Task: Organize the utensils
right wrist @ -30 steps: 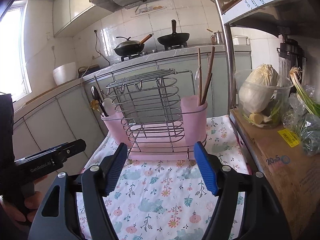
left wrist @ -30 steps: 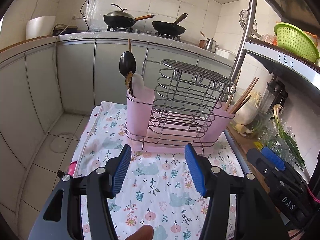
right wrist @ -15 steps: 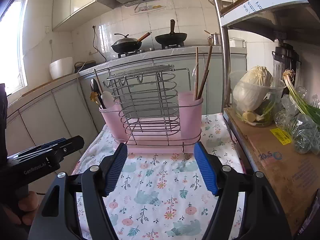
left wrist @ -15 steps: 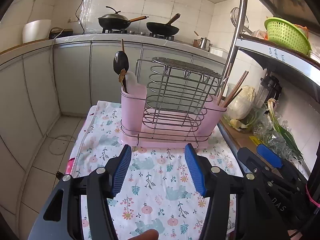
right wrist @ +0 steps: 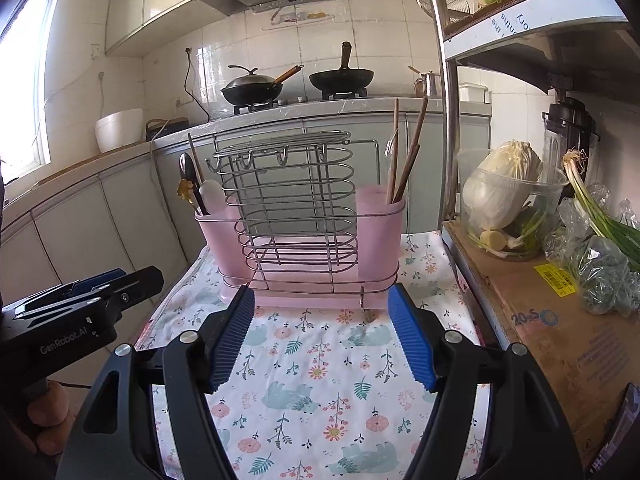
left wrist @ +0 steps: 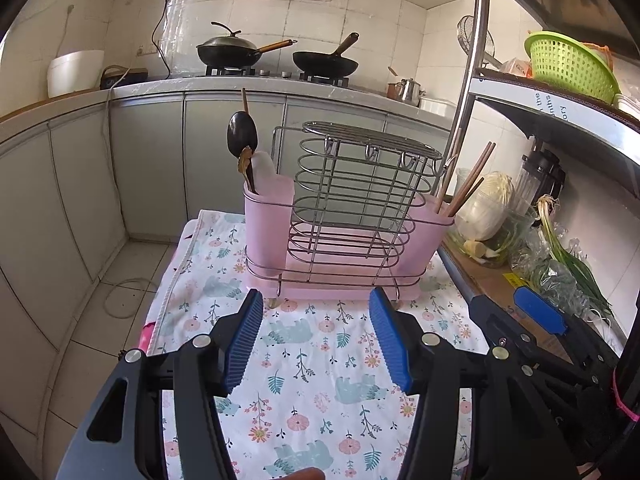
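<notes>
Bright daylight from the window (right wrist: 24, 80) at left, blown out to white there. Glare on the wall tiles (left wrist: 360, 12) behind the stove. Soft, faint shadows. Sharp in the centre; strong fisheye bending and black vignetting at the corners.

**Utensils sorted in pink holder**

Standing upright on the floral cloth: pink holder (left wrist: 348, 236) with wire rack (left wrist: 352, 196) between two cups. Black spoon (left wrist: 242, 136) and white utensil (left wrist: 264, 172) in left cup; wooden chopsticks (left wrist: 466, 184) leaning in right cup.
</notes>
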`<action>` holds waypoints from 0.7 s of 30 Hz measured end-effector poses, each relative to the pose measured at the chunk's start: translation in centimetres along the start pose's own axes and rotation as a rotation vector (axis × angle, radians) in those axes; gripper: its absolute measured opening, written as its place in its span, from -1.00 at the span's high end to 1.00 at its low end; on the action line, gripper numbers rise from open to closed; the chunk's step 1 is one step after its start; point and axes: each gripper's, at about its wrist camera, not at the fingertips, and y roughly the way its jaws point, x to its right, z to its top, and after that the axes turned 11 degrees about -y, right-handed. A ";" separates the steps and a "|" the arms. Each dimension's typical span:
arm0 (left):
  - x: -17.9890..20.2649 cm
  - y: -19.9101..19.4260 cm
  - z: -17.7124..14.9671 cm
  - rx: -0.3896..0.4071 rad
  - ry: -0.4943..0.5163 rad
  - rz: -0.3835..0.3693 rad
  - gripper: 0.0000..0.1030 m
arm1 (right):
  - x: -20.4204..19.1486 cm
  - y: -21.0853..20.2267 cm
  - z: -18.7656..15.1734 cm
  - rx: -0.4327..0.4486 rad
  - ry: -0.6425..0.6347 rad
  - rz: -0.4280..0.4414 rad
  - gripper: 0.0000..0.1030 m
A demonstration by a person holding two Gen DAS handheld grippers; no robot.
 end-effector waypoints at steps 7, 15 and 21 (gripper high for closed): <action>0.1 0.0 0.0 0.002 0.002 0.000 -0.06 | 0.1 0.2 0.0 -0.002 -0.001 0.001 -0.36; 0.1 0.0 0.0 0.003 0.011 -0.003 -0.06 | 0.0 0.4 0.1 -0.005 -0.001 0.005 -0.36; 0.2 0.1 0.0 0.003 0.011 -0.002 -0.06 | 0.1 0.5 0.0 -0.005 0.003 0.007 -0.36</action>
